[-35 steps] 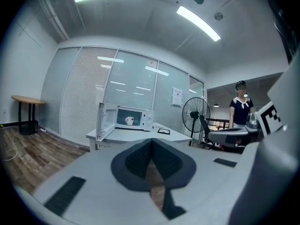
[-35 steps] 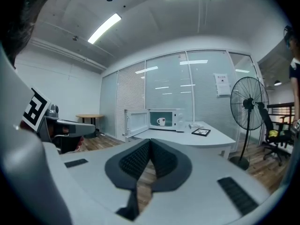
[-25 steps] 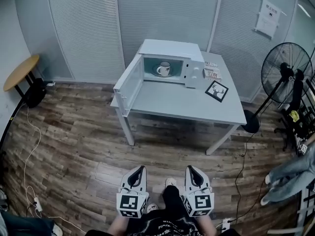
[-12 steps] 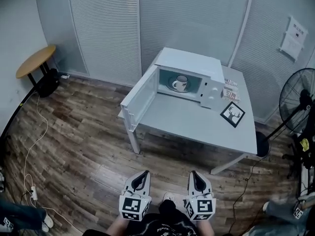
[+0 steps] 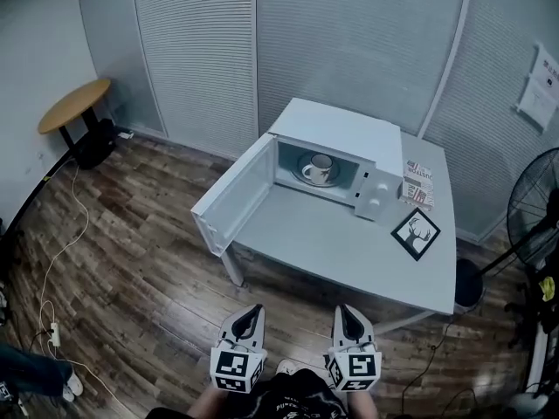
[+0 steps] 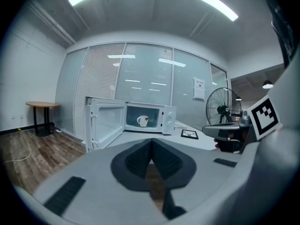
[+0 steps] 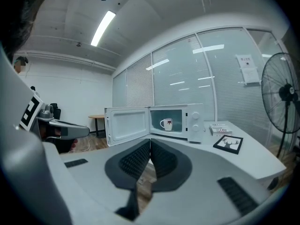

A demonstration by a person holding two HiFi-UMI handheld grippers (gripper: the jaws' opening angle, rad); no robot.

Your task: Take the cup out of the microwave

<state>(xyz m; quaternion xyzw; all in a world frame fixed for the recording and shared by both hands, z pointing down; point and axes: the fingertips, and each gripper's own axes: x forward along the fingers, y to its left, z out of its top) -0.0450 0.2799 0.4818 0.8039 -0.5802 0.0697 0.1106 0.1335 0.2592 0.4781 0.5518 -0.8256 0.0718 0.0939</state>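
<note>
Left gripper (image 5: 252, 310) and right gripper (image 5: 342, 309) are hanging side by side, well short of the microwave (image 5: 349, 134). Both are keeping their ribbed dark fingers pressed together, pinching nothing. Wood-plank floor (image 5: 131, 269) is lying between them and the microwave, with a white cable (image 5: 54, 256) trailing far to its left. Grey worktop (image 5: 349, 253) is carrying the boxy white microwave, its door (image 5: 231, 201) standing wide open on its left. White cup (image 5: 320, 167) is sitting upright inside the microwave on a round plate (image 5: 305, 175), handle toward the door. Right of the microwave, a black-framed deer picture (image 5: 417, 233) is lying flat, with small stacked boxes (image 5: 419, 182) behind it. Round wooden table (image 5: 74, 105) is standing far left of the microwave, a fan (image 5: 540, 212) far right.
</note>
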